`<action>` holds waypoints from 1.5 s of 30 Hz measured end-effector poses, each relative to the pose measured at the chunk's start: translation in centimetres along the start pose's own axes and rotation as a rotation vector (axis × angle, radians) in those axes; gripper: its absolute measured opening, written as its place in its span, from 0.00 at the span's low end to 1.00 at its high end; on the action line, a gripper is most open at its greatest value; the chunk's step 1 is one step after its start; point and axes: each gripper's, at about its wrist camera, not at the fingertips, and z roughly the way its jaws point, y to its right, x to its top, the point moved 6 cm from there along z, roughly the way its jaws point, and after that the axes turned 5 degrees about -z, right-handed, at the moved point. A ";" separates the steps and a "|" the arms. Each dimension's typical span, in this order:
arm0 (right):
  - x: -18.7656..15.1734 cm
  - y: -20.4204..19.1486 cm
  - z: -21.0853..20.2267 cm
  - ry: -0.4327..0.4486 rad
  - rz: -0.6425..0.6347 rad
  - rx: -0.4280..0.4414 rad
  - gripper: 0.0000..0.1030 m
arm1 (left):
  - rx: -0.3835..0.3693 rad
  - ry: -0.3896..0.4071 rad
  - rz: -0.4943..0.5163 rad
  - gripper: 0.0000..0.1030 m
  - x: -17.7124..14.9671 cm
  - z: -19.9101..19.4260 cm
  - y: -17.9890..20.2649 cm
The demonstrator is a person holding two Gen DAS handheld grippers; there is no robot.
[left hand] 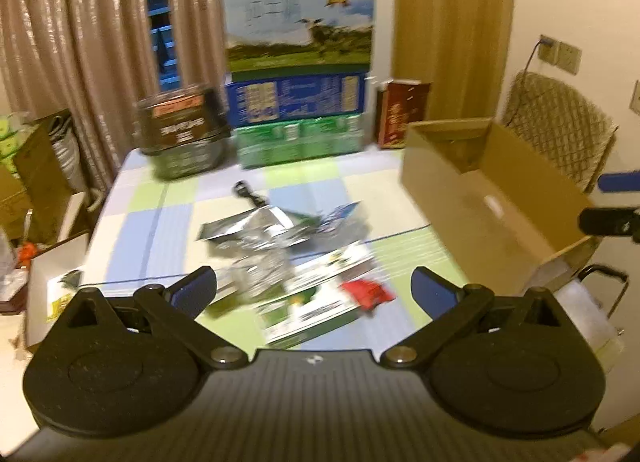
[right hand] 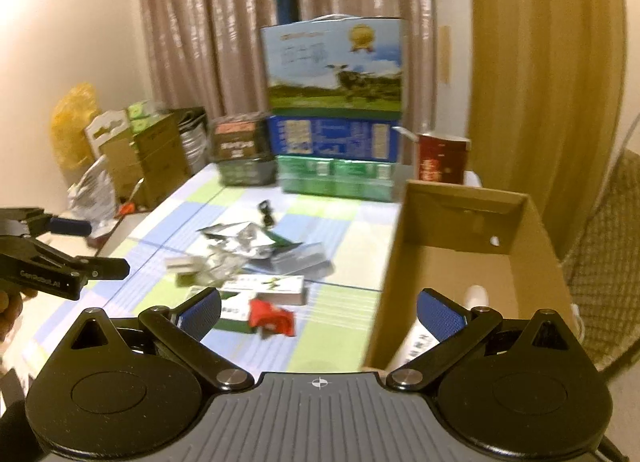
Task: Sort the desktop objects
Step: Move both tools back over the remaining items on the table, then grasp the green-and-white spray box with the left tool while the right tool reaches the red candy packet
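Above the near edge of the table, the left gripper [left hand: 314, 292] hangs with its blue-padded jaws spread wide and nothing between them, tilted down toward a loose heap of desktop clutter. Closest under it lie a crumpled red wrapper [left hand: 366, 292] and a flat green-and-white box [left hand: 316, 312], touching each other; just beyond sits a crinkled silver foil pouch [left hand: 250, 232], and farther on a small black object [left hand: 246, 194] too blurred to name. To the right stands an open cardboard box [left hand: 492, 198] on the checked tablecloth [left hand: 132, 222]. The right gripper [right hand: 318, 312] hovers beside it, jaws equally wide and empty, one finger over the tablecloth and the other over the carton's mouth. Only this view looks down into the carton, where a white tube-like item [right hand: 416, 342] lies on the floor of it; the left view sees just bare cardboard walls. The right view also catches the left gripper from the side at the frame's left edge, with part of a hand [right hand: 10, 308] below it. Both views show the stacked cartons [left hand: 298, 74] against the curtain [left hand: 76, 42] at the table's far end.
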 end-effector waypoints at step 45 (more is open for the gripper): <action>-6.3 -7.9 24.4 -0.488 -1.051 0.430 0.62 | -0.296 -0.289 0.502 0.92 -6.4 17.9 -2.6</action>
